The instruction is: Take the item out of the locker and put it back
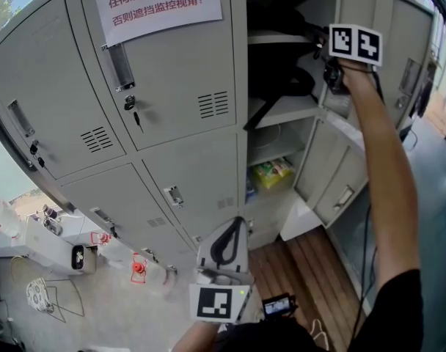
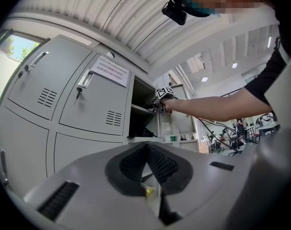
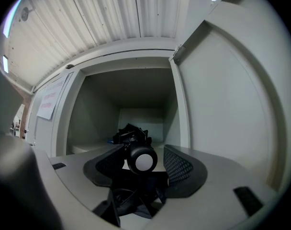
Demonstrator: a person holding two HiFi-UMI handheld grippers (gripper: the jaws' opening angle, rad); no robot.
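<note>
The locker (image 1: 172, 86) is grey steel, with one column of compartments (image 1: 282, 108) standing open. My right gripper (image 1: 327, 75) is raised to an upper compartment, level with a black item (image 1: 285, 79) on the shelf. In the right gripper view a folded black umbrella (image 3: 141, 161) lies between the jaws of the right gripper (image 3: 143, 150), its white-capped handle end toward the camera. The jaws stand wide, with a gap showing beside the handle. My left gripper (image 1: 236, 224) hangs low in front of the locker, its pads (image 2: 160, 164) meeting at the tip, with nothing held.
A paper notice (image 1: 157, 2) hangs on a closed door with a key (image 1: 135, 116) in its lock. The upper open door (image 1: 388, 42) swings right of my arm, and another door (image 1: 340, 182) stands open below. A yellow-green packet (image 1: 271, 173) lies in a lower compartment.
</note>
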